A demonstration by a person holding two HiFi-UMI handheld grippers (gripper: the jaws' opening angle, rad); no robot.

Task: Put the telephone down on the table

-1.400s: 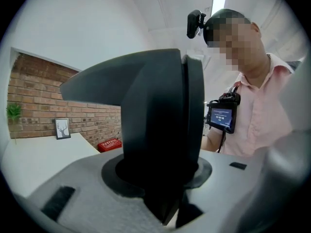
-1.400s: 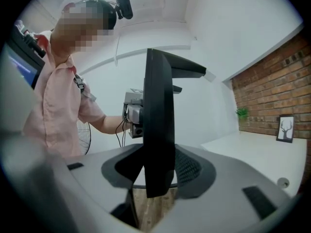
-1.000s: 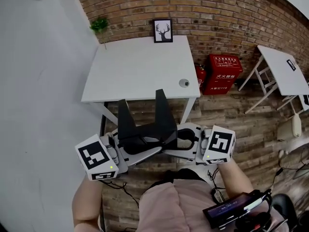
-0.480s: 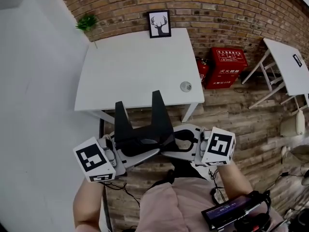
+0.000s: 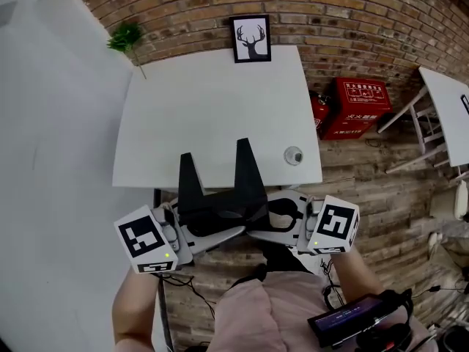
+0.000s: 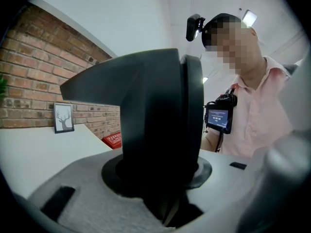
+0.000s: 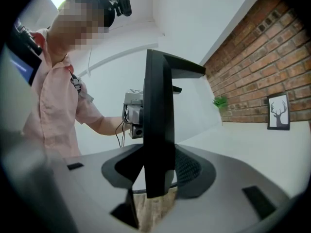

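Note:
The telephone (image 5: 220, 196) is a black, angular piece with two upright prongs, carried in the air just over the near edge of the white table (image 5: 190, 116). My left gripper (image 5: 214, 231) clamps its left side and my right gripper (image 5: 265, 226) its right side, both shut on it. In the left gripper view the telephone (image 6: 160, 130) fills the gap between the pale jaws. The right gripper view shows the telephone (image 7: 158, 120) edge-on as a thin dark slab held between the jaws.
On the table stand a framed deer picture (image 5: 250, 39) at the back edge, a small plant (image 5: 124, 37) at the back left corner and a small round object (image 5: 293, 155) near the front right corner. Right of the table is a red fire-equipment box (image 5: 359, 107); a second white table (image 5: 447, 101) stands further right.
Both grippers have carried the telephone forward toward the table; its prongs now overlap the table's near edge. The grip looks unchanged.

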